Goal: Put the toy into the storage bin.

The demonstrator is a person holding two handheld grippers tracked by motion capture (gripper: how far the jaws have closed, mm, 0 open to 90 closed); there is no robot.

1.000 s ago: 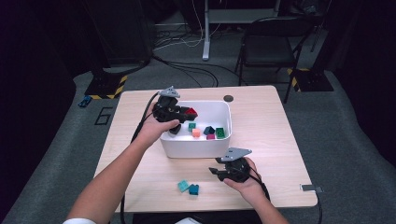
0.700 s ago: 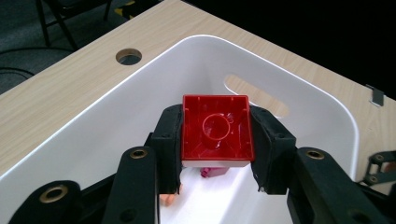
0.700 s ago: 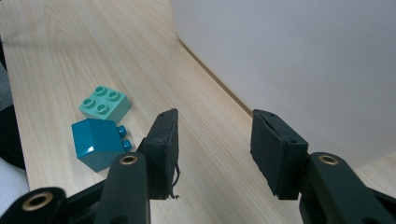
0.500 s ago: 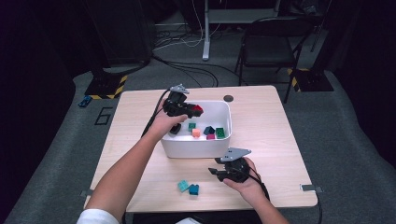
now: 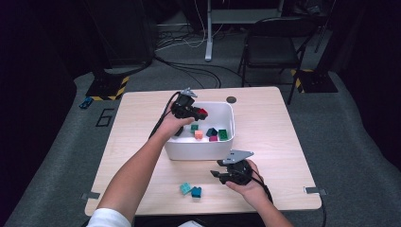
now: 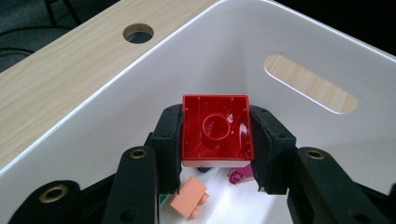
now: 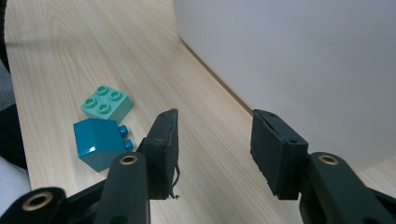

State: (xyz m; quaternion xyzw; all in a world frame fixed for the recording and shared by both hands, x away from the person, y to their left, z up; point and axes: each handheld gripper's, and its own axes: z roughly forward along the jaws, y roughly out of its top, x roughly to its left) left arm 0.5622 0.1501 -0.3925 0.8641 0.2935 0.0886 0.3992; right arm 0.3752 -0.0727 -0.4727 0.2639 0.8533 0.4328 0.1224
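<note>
The left claw (image 6: 215,154) pinches a red brick (image 6: 217,129) between its pads, hollow underside facing the camera, and holds it over the open top of the white bin (image 5: 176,150), near the bin's far left corner. Beneath the brick, on the bin's floor, lie a peach brick (image 6: 189,198), a magenta one (image 6: 240,175) and, in the high view, green (image 5: 194,127) and dark blue (image 5: 211,132) ones. The right claw (image 7: 212,151) is spread with nothing between its pads, hovering low over the bench (image 5: 274,123) just in front of the bin's near wall. To the left of that claw, also in front of the bin, a mint brick (image 7: 105,103) and a teal brick (image 7: 99,143) lie side by side, touching.
</note>
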